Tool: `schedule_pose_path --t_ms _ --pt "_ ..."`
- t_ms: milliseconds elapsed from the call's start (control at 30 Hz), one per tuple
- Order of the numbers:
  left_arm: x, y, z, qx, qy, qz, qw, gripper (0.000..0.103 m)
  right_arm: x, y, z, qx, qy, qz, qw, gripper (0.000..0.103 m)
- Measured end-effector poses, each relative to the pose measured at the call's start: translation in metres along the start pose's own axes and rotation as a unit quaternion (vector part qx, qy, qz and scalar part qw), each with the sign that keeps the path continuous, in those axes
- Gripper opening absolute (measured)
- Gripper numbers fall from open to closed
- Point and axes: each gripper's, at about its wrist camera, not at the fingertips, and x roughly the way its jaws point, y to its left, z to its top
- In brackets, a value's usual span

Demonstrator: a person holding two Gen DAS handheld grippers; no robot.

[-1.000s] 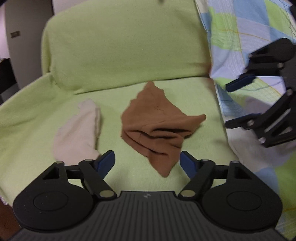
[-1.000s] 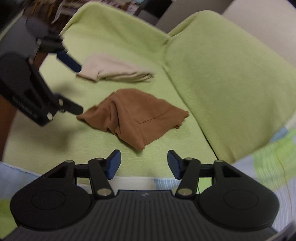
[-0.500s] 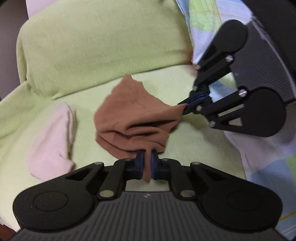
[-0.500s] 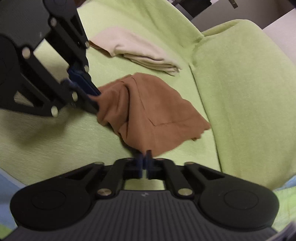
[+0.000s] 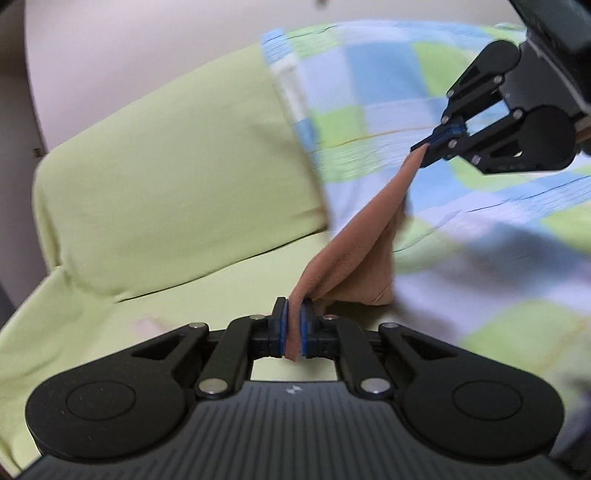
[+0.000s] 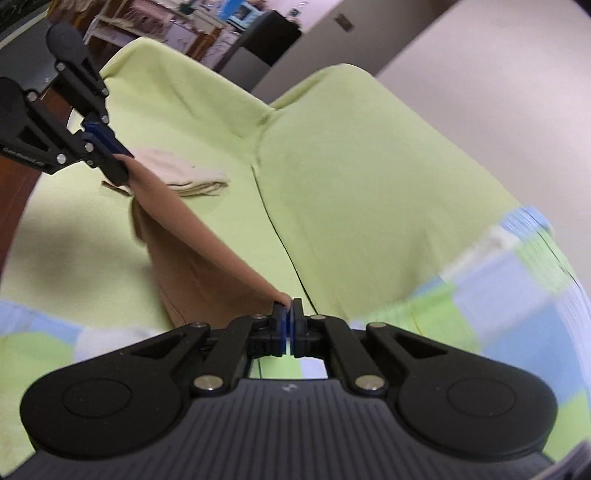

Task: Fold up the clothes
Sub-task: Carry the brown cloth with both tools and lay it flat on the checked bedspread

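Note:
A brown cloth [image 5: 354, 251] hangs stretched in the air between both grippers, above the light green sofa seat [image 5: 184, 302]. My left gripper [image 5: 293, 328] is shut on one corner of it, the fabric pinched between the blue pads. My right gripper [image 6: 287, 325] is shut on the opposite corner, which shows just left of its fingertips. In the left wrist view the right gripper [image 5: 436, 144] holds the cloth's upper end at the top right. In the right wrist view the left gripper [image 6: 110, 162] holds the brown cloth [image 6: 192, 258] at the upper left.
A folded beige cloth [image 6: 177, 177] lies on the seat behind the brown one. The green back cushion [image 5: 166, 184] rises behind. A checked blue, green and white blanket [image 5: 461, 221] covers the sofa's right side. Furniture and shelves [image 6: 192, 18] stand beyond the sofa.
Both grippers went from open above the lying cloth to shut on its corners, then rose and drew apart, lifting the brown cloth off the seat and stretching it.

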Motion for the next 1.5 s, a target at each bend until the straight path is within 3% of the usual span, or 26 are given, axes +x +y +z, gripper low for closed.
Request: schedule_pose_path --t_ms 267,400,567,700,767,867,1000,1200,1333,1400,1500 --pt "-0.04 -0.093 -0.021 0.011 0.029 -0.076 0.9966 0.005 -0.1 0.042 -0.072 0.017 0.016 0.003 1.0 0.0" --pt "-0.046 -0.106 -0.022 0.007 0.047 -0.085 0.9953 0.005 -0.129 0.048 -0.105 0.045 0.025 0.009 0.999 0.0" --pt "-0.051 -0.1 0.03 0.043 0.004 -0.058 0.9974 0.005 -0.139 0.002 -0.108 0.092 -0.002 -0.017 0.996 0.0" --pt "-0.044 -0.075 0.124 0.069 -0.07 -0.043 0.9942 0.005 -0.143 -0.069 -0.088 0.128 -0.038 -0.063 0.989 0.0" --pt "-0.048 -0.07 0.158 0.076 -0.099 -0.049 0.991 0.005 -0.153 -0.108 -0.085 0.153 -0.046 -0.093 0.983 0.0" --pt "-0.054 -0.08 0.206 0.083 -0.142 -0.085 0.9827 0.005 -0.187 -0.151 -0.094 0.194 -0.055 -0.142 0.969 0.0" --pt "-0.04 -0.122 0.222 0.104 -0.156 -0.142 0.9719 0.005 -0.24 -0.165 -0.123 0.225 -0.05 -0.187 0.955 0.0" --pt "0.012 -0.187 0.218 0.115 -0.115 -0.209 0.9642 0.005 -0.261 -0.15 -0.182 0.226 0.029 -0.207 0.951 0.0" --pt "0.041 -0.208 0.237 0.123 -0.11 -0.221 0.9613 0.005 -0.252 -0.161 -0.218 0.251 0.065 -0.202 0.944 0.0" --pt "0.029 -0.216 0.241 0.122 -0.126 -0.216 0.9606 0.005 -0.248 -0.174 -0.231 0.255 0.072 -0.213 0.94 0.0" --pt "0.014 -0.222 0.246 0.129 -0.164 -0.206 0.9559 0.005 -0.254 -0.187 -0.226 0.235 0.04 -0.25 0.939 0.0"
